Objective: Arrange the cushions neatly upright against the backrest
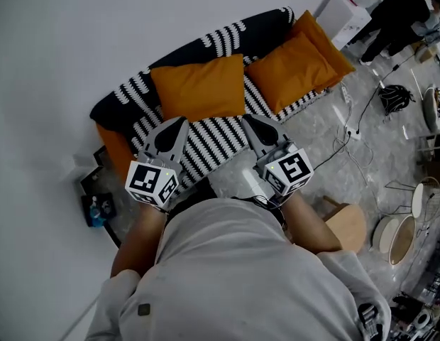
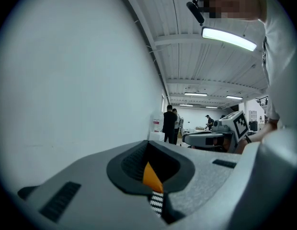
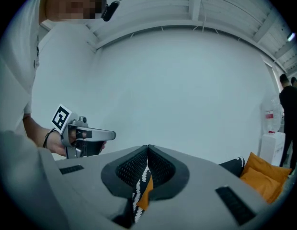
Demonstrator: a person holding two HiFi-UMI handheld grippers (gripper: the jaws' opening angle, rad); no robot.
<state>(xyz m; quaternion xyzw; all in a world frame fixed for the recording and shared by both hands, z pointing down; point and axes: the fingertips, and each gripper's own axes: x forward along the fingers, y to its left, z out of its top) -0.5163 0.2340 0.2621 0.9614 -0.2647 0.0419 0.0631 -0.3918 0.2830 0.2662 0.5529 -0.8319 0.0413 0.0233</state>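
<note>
Plainly, the cushions are soft, light, stuffed things. The middle cushion (image 1: pixel 199 87) lies tilted back on the striped sofa (image 1: pixel 206 144) against its backrest (image 1: pixel 227 40), and two more cushions (image 1: pixel 299 64) overlap at the sofa's right end, slumped rather than upright. An orange patch (image 1: pixel 116 149) at the left end may be a fourth, but it is partly hidden. I'd judge that each will sag and fold if pinched in the middle of a face. A corner or the seam along an edge looks the better hold, with one tool at each side to stand it up. The cloth shouldn't slip, and nothing here can break. The left tool (image 1: pixel 179 124) and the right tool (image 1: pixel 250 119) hover side by side over the near part of the seat, short of the middle cushion. Each has its jaws pressed together with nothing between them. Only the head view gives the whole layout of sofa, cushions and the floor (image 1: pixel 312 130) to the right. The left gripper view shows just a sliver of orange and stripes below its closed jaws, plus the wall (image 2: pixel 67 80), ceiling lights (image 2: pixel 229 38) and people (image 2: pixel 169 123) standing far off. The right gripper view catches the right-end cushions at its edge and the left tool held in a hand (image 3: pixel 52 143).
</note>
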